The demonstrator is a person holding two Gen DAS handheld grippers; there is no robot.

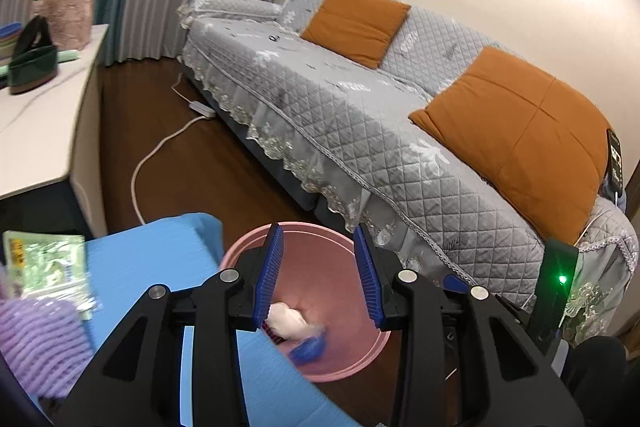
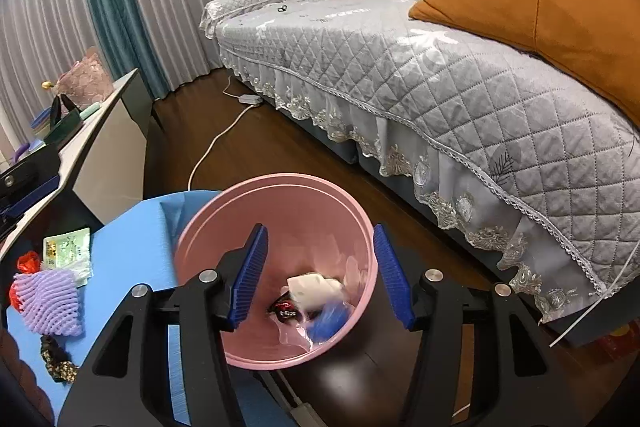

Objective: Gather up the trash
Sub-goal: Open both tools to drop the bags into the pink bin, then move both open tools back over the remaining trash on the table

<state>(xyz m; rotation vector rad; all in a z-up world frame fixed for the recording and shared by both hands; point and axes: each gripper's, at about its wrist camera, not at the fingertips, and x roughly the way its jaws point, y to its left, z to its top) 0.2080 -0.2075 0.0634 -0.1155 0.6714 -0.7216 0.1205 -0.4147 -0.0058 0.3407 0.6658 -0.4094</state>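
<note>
A pink bin [image 1: 340,359] [image 2: 224,227] stands on the dark floor beside a blue mat. Inside lie white crumpled paper [image 1: 290,319] [image 2: 310,289], a blurred blue piece [image 1: 308,349] [image 2: 326,323] and a dark candy wrapper [image 2: 286,311]. My left gripper [image 1: 319,275] is open and empty above the bin. My right gripper [image 2: 320,273] is open and empty above the bin. On the blue mat [image 2: 128,255] lie a purple foam net [image 2: 50,301] [image 1: 36,343], a green packet [image 2: 68,251] [image 1: 44,263], a red scrap [image 2: 28,263] and a dark scrunchie [image 2: 56,357].
A grey quilted sofa [image 1: 340,115] [image 2: 420,67] with orange cushions [image 1: 516,135] runs along the right. A white cable [image 1: 160,147] [image 2: 216,139] crosses the floor. A white table [image 1: 36,123] [image 2: 100,147] with bags stands at left.
</note>
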